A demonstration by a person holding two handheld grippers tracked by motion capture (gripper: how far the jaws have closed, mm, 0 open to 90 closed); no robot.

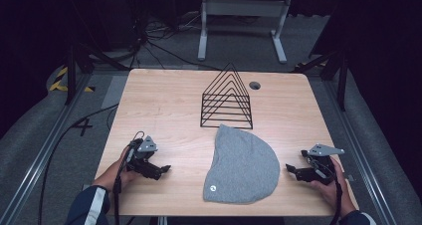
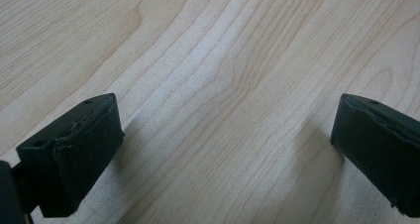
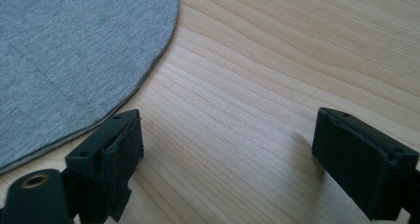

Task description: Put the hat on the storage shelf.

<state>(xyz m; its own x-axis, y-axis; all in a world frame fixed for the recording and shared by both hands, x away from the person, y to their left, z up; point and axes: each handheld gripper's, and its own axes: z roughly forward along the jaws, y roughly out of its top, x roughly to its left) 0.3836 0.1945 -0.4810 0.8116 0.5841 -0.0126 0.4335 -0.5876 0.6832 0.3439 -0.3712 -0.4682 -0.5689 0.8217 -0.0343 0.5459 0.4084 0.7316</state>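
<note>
Tongs, both sets wide open and empty, flank the grey beanie point(image 1: 242, 166) lying flat just before the wire rack point(image 1: 227, 96): bring right tongs point(image 1: 294, 170) onto its near rim, left tongs point(image 1: 164, 169) opposite.

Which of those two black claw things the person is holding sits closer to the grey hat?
The right gripper. Its view shows the curved edge of the grey beanie just beside one jaw, while the left gripper has bare wooden table between its open jaws.
</note>
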